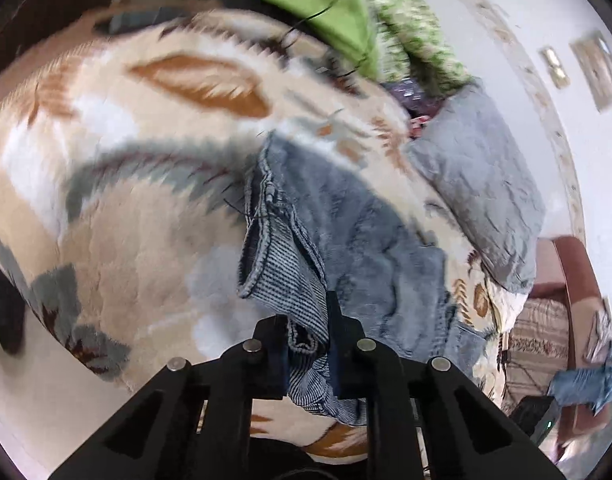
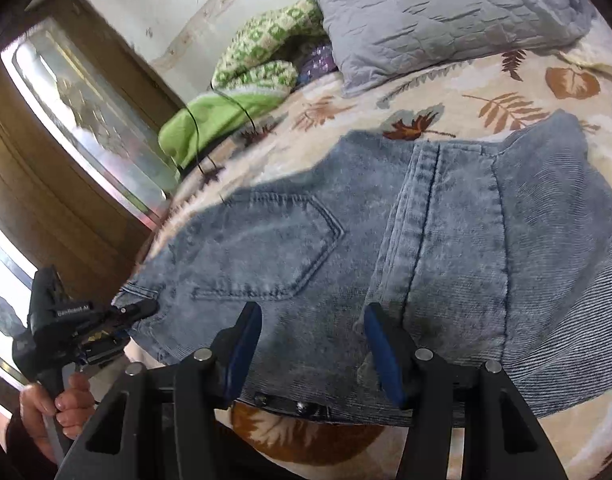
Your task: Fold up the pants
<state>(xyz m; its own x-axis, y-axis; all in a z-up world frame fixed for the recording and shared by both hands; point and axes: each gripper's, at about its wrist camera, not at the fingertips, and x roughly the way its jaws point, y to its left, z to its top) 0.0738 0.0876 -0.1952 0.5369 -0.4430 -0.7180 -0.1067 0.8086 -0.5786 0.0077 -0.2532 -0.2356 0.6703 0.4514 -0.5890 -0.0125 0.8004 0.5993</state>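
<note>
Light blue denim pants (image 2: 286, 248) lie spread on a leaf-patterned blanket (image 2: 506, 92), back pocket facing up. My right gripper (image 2: 312, 320) hovers over the waistband end with its blue pads apart; the denim runs under and between them without being pinched. In the left wrist view my left gripper (image 1: 306, 320) is shut on a bunched fold of the pants (image 1: 346, 220), which hangs lifted from the blanket (image 1: 126, 200). The right wrist view shows the left gripper (image 2: 138, 310) at the pants' left edge, held by a person's hand (image 2: 62, 404).
A grey quilted pillow (image 2: 446, 12) lies at the head of the bed, with green cloths (image 2: 210, 116) and a thin black cable (image 2: 194, 132) beside it. A wooden cabinet with a mirror (image 2: 66, 120) stands along the left side. The wall is close behind.
</note>
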